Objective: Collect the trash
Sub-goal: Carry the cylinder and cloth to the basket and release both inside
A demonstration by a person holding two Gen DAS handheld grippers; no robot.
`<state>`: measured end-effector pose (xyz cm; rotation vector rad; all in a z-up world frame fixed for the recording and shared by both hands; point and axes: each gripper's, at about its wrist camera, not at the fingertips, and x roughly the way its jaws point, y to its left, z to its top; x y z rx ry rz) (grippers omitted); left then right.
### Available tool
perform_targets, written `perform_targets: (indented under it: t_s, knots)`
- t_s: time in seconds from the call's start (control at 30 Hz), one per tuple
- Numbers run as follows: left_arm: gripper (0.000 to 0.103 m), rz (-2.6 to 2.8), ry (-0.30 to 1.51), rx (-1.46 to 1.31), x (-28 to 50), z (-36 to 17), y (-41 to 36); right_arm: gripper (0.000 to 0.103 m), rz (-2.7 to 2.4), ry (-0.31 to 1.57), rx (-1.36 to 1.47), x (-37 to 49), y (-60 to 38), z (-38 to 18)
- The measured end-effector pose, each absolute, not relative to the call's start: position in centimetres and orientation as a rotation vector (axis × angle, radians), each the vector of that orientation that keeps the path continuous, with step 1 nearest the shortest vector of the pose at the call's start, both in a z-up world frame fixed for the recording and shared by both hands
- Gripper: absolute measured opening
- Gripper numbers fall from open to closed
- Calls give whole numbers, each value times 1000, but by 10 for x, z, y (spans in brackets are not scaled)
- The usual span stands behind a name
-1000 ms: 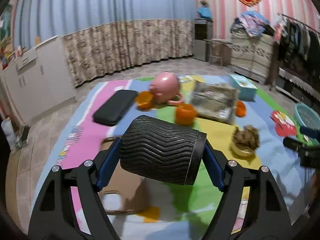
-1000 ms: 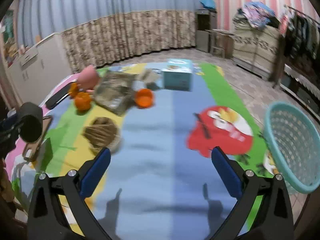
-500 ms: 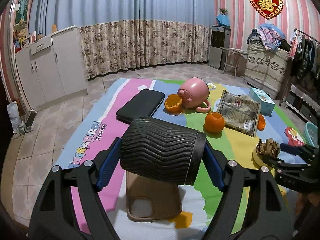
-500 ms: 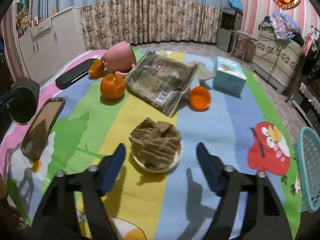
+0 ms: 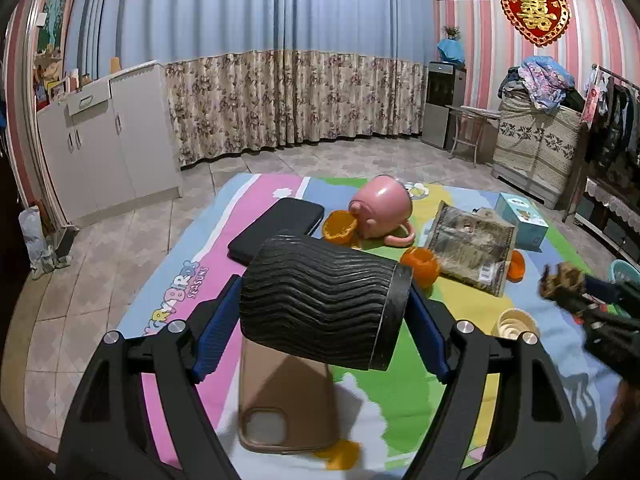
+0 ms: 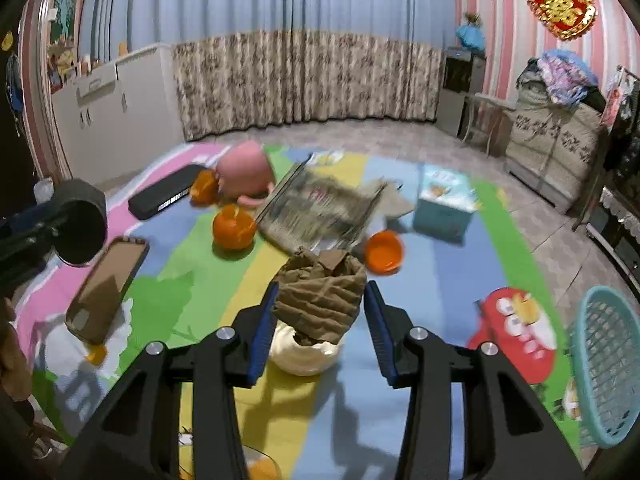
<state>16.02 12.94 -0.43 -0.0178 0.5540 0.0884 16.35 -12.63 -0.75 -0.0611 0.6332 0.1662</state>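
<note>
My left gripper (image 5: 320, 312) is shut on a black ribbed cup (image 5: 316, 304), held sideways above the colourful play mat (image 5: 400, 380); it also shows in the right wrist view (image 6: 80, 228). My right gripper (image 6: 320, 316) is shut on a wad of crumpled brown paper (image 6: 320, 296), lifted just above a cream bowl (image 6: 300, 352). In the left wrist view the wad (image 5: 562, 278) hangs right of the bowl (image 5: 514, 322). Orange peels (image 6: 234, 230) (image 6: 384, 254), and a crinkled foil wrapper (image 6: 320, 216) lie on the mat. A teal mesh basket (image 6: 608, 364) stands at the right.
A brown phone (image 5: 286, 400) lies under the black cup. A black case (image 5: 278, 226), an overturned pink mug (image 5: 382, 206) and a teal box (image 6: 444, 204) lie further back. White cabinets (image 5: 104, 144) stand at left, curtains behind, furniture and clothes at right.
My right gripper swung left from the basket side to the bowl, closed on the brown paper wad and lifted it. My left gripper kept the black cup and rose slightly.
</note>
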Motion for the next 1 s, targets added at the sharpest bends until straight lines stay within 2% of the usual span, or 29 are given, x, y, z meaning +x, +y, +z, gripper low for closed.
perform_targets:
  t_s: [0.27,0.7,1.0]
  knots:
    - [76,32,534,-6,157,9,85,43,40,595,-4,145,-219,14]
    - [76,-65,548,-6,171,10,-10,43,-199,571,188,119,-398,1]
    - [76,-173,535,14,183,18,-99,43,-297,559,212,109,-464,1]
